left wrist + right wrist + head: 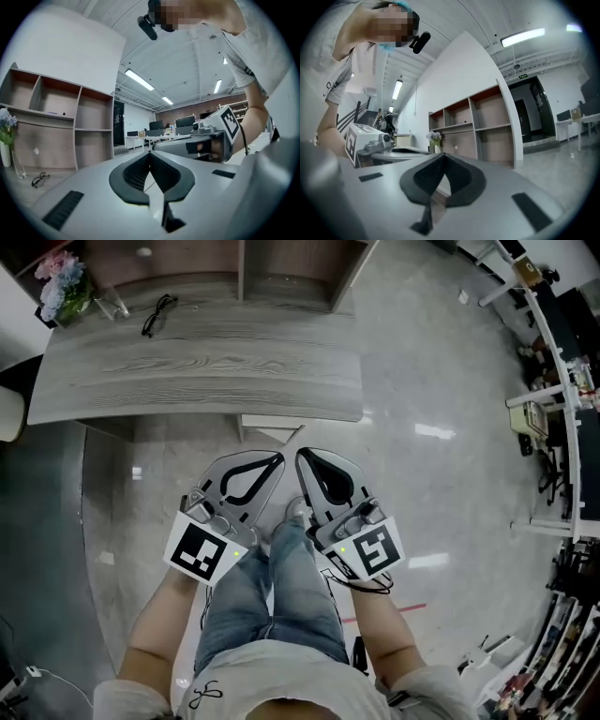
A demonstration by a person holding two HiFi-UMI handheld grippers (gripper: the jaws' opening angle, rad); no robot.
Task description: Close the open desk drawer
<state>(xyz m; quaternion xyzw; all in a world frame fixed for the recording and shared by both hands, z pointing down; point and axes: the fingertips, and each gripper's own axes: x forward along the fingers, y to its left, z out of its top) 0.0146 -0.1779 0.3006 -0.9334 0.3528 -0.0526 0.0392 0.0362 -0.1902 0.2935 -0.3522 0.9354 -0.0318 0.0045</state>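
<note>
A grey wood desk (197, 371) spans the upper part of the head view. Below its front edge a pale drawer (272, 428) sticks out a little. My left gripper (278, 458) and right gripper (300, 456) hang side by side just short of that drawer, above the person's knees. Both are shut with nothing between the jaws. In the left gripper view the left gripper (150, 152) has its tips meeting, and the right gripper (206, 140) shows beside it. The right gripper (443, 154) is likewise shut in its own view, with the left gripper (370, 143) at its side.
Black glasses (157, 313) and a vase of flowers (61, 282) rest on the desk's far left. A wooden shelf unit (244, 268) stands behind the desk. White desks and chairs (553, 409) line the right side across a polished floor.
</note>
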